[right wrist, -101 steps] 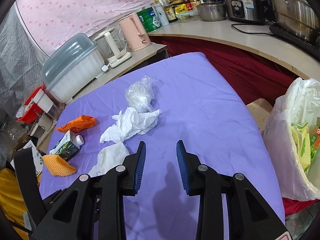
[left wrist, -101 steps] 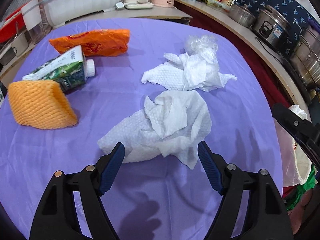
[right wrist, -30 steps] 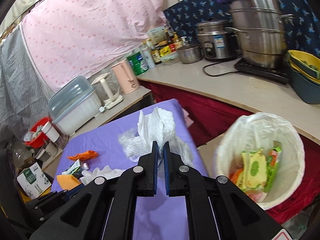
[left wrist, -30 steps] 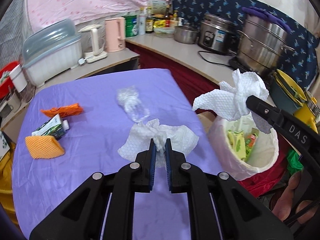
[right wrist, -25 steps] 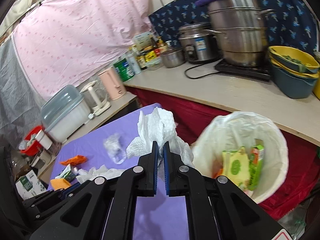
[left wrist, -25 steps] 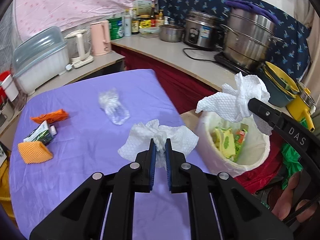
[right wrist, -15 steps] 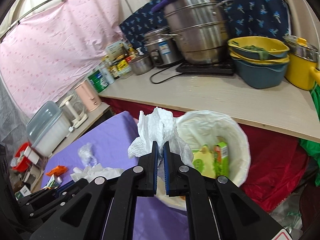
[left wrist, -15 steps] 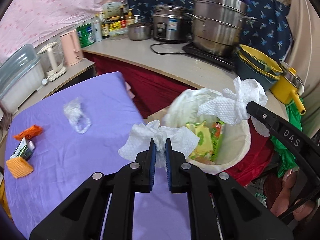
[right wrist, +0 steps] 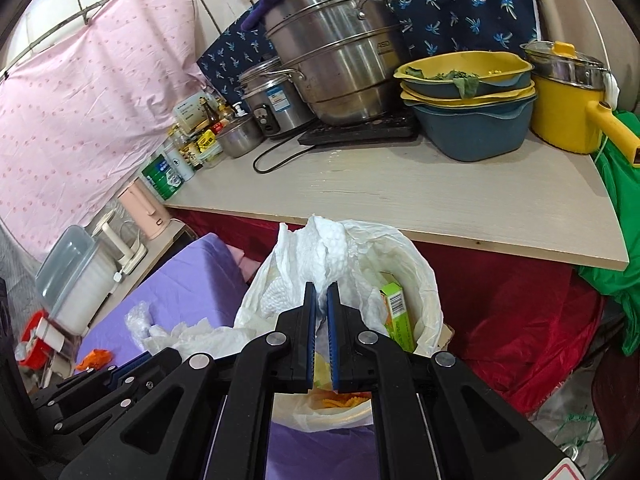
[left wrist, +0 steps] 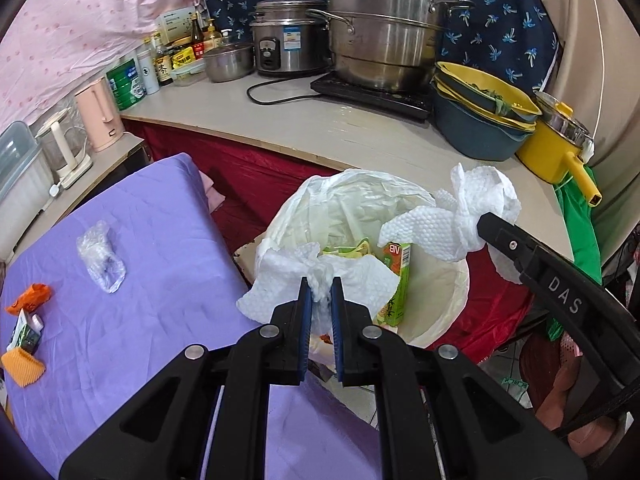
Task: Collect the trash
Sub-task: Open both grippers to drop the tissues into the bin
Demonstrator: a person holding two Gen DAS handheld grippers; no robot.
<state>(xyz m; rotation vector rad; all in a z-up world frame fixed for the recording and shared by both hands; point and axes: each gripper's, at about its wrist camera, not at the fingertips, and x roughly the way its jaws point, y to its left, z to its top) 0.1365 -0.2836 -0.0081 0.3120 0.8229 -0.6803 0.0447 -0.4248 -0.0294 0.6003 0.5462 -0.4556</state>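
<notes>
We count two crumpled white paper towels, one in each gripper. The left gripper [left wrist: 319,294] has its blue pads closed tight on the first paper towel [left wrist: 348,276], which hangs over the near rim of the trash bin [left wrist: 448,312], a round bin lined with a white plastic bag just right of the purple table [left wrist: 160,280]. The right gripper [right wrist: 320,296] is likewise clamped on the second paper towel [right wrist: 320,256], held above the same bin's opening; from the left wrist view this towel [left wrist: 460,220] shows over the bin's far right rim. Inside the bin we see one green drink carton [left wrist: 394,284] standing against the liner, with some yellow-green packaging behind it. On the table we count four pieces of trash left: one crumpled clear plastic bag [left wrist: 100,256] toward the far side, and at the left edge one orange wrapper [left wrist: 30,298], one small green and white carton [left wrist: 26,330] and one orange foam net sleeve [left wrist: 22,366]. On the counter [left wrist: 320,132] beyond the bin stand one large steel steamer pot [left wrist: 384,32], one rice cooker [left wrist: 288,44] and one yellow pot [left wrist: 560,144].
</notes>
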